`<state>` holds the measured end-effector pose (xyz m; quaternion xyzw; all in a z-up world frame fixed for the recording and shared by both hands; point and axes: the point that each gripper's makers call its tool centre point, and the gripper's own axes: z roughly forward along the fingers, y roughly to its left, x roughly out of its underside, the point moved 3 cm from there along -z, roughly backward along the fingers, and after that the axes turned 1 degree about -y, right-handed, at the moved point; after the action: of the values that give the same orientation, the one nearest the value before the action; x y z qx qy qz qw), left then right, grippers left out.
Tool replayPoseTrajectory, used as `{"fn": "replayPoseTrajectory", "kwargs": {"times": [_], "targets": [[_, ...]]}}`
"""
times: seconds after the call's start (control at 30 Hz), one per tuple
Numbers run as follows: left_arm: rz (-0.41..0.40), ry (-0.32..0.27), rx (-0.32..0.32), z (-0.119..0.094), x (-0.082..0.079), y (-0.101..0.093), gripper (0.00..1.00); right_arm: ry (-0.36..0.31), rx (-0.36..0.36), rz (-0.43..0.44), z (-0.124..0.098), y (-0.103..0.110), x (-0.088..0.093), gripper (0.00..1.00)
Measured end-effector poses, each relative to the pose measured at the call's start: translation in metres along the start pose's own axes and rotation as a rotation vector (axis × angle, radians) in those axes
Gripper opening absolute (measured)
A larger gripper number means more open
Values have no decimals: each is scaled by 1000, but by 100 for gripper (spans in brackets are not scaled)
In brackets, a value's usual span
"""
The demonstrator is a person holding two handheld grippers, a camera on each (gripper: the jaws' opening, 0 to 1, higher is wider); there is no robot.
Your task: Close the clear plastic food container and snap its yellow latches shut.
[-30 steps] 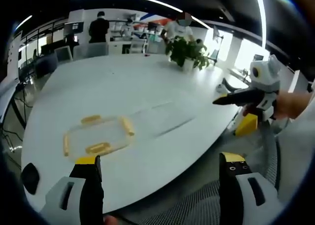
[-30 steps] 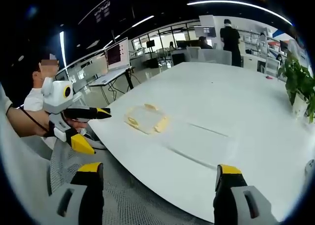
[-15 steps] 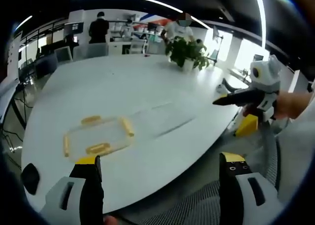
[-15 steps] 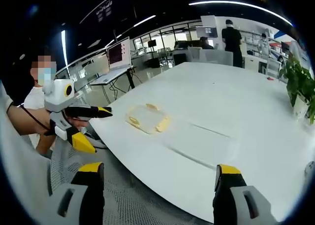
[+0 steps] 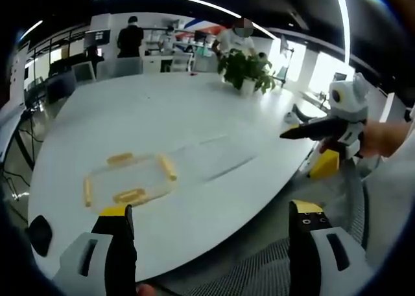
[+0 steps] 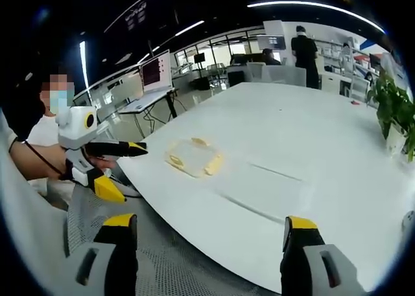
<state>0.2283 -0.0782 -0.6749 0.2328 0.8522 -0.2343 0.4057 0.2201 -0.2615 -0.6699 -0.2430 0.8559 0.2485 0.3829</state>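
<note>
A clear plastic piece with yellow latches point(image 5: 127, 178) lies flat on the white table point(image 5: 162, 108), near its front edge; it is also the latched piece point(image 6: 193, 158) in the right gripper view. Beside it lies a second clear rectangular piece point(image 5: 211, 157) without latches, seen as the plain piece point(image 6: 267, 188) from the other side. I cannot tell which is lid and which is base. My left gripper point(image 5: 211, 209) hangs open off the table edge, short of the latched piece. My right gripper point(image 6: 209, 222) is open too, off the edge. Each shows from the side: right gripper point(image 5: 324, 127), left gripper point(image 6: 113, 149).
A potted plant point(image 5: 246, 69) stands at the table's far side, also the plant point(image 6: 395, 118). A small black object point(image 5: 39, 234) sits by the near left edge. People stand at the back point(image 5: 130, 37). Desks with a monitor point(image 6: 154, 72) lie beyond the table.
</note>
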Motion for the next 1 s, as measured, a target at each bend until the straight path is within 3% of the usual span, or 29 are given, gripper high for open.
{"fn": "replayPoseTrajectory", "kwargs": {"times": [0.37,0.83,1.0], "targets": [[-22,-8,6,-5,-7,8,99,-14,-14,22,-1,1,-8,91],[13,-2,19,-13,-22,40,96,-19,-40,-65,12,8,-31,83],[62,15,37,-17,-24,52,94,-11,-45,-110,20,9,-39,81]]}}
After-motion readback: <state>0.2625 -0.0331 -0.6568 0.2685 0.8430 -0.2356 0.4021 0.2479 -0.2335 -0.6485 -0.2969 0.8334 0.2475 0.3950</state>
